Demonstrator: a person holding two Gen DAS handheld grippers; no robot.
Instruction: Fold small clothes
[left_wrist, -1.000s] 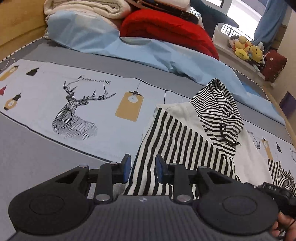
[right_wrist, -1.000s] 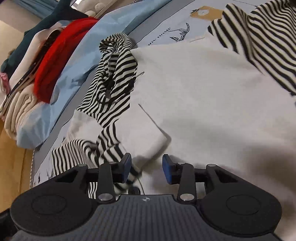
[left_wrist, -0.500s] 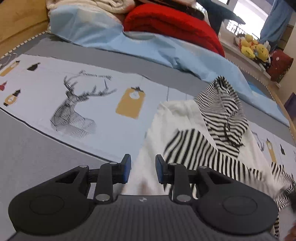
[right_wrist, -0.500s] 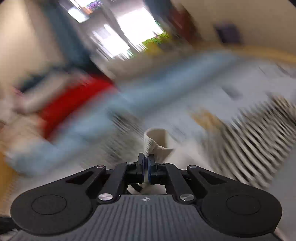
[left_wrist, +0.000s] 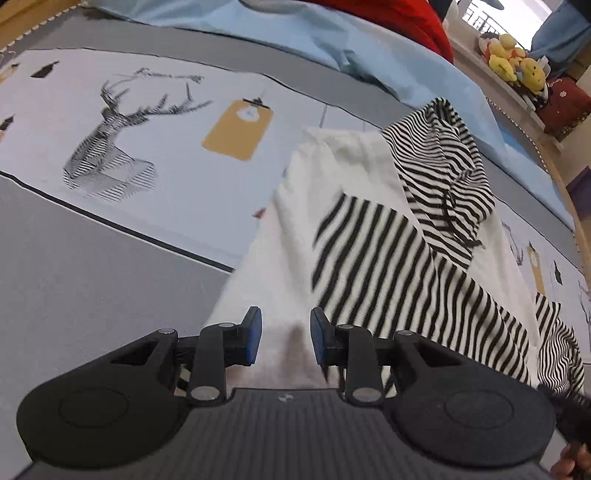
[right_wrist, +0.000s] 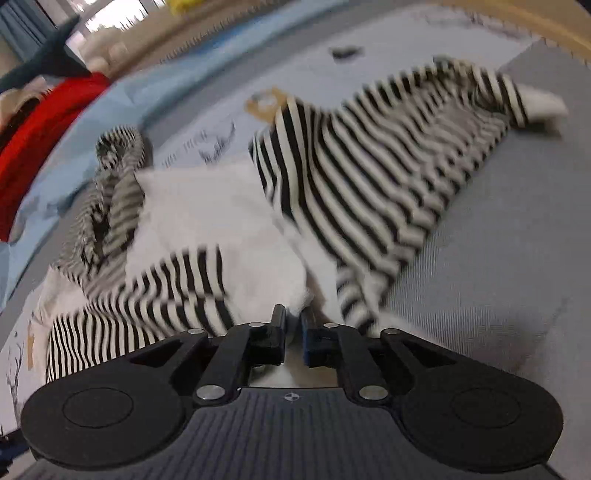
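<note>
Hoodie (left_wrist: 332, 206) spread on the bed (left_wrist: 92, 280), white body up, striped hood (left_wrist: 443, 170) toward the pale blue blanket (left_wrist: 369, 48). One striped sleeve (left_wrist: 388, 273) lies folded diagonally across the white front. Left gripper (left_wrist: 285, 339) hovers over the near hem with its jaws wide and nothing between them. Right gripper (right_wrist: 293, 326) has its jaws nearly closed, pinching a bit of white fabric at the hoodie's edge, with the other striped sleeve (right_wrist: 388, 158) stretching away over grey sheet; that view is blurred.
</note>
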